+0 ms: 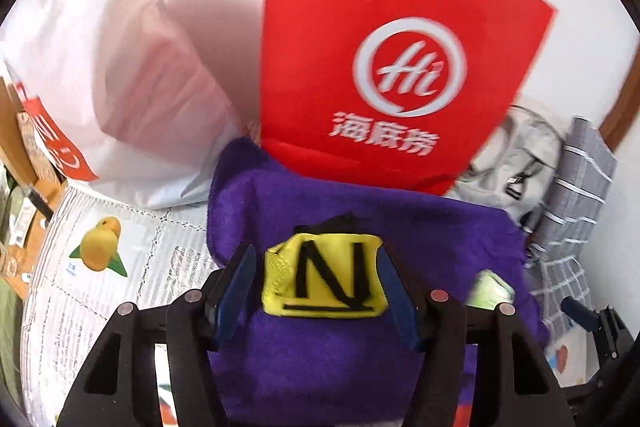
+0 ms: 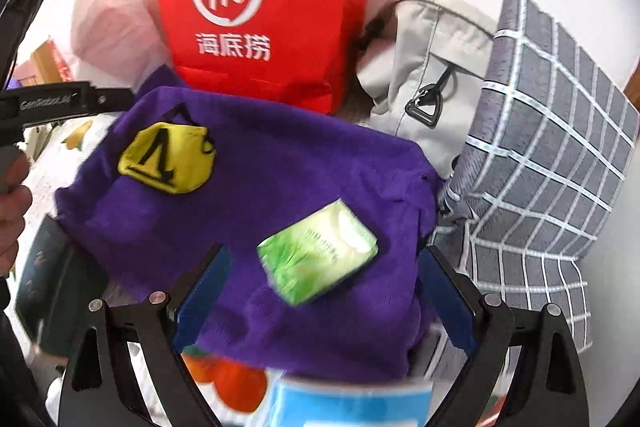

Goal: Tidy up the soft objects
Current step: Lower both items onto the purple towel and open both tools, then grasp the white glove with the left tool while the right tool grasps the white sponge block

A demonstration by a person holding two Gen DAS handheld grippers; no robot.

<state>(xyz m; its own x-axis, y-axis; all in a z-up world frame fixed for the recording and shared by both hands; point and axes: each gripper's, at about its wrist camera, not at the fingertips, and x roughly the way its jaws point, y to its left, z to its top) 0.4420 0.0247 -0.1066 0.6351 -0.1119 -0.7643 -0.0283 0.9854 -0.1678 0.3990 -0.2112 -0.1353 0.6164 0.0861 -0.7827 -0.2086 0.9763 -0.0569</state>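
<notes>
A purple cloth (image 2: 256, 203) lies spread on the table (image 1: 80, 291), in front of a red paper bag (image 2: 260, 11). On its left part rests a yellow pouch (image 2: 166, 157); the left gripper (image 1: 316, 283) stands over it with jaws apart, seemingly clear of its sides, though blur hinders judgement. Toward the right a green tissue pack (image 2: 318, 253) lies on the cloth between the wide-open jaws of the right gripper (image 2: 324, 291), untouched. Right of the cloth sit a grey bag (image 2: 424, 75) and a checked pillow (image 2: 548, 147).
</notes>
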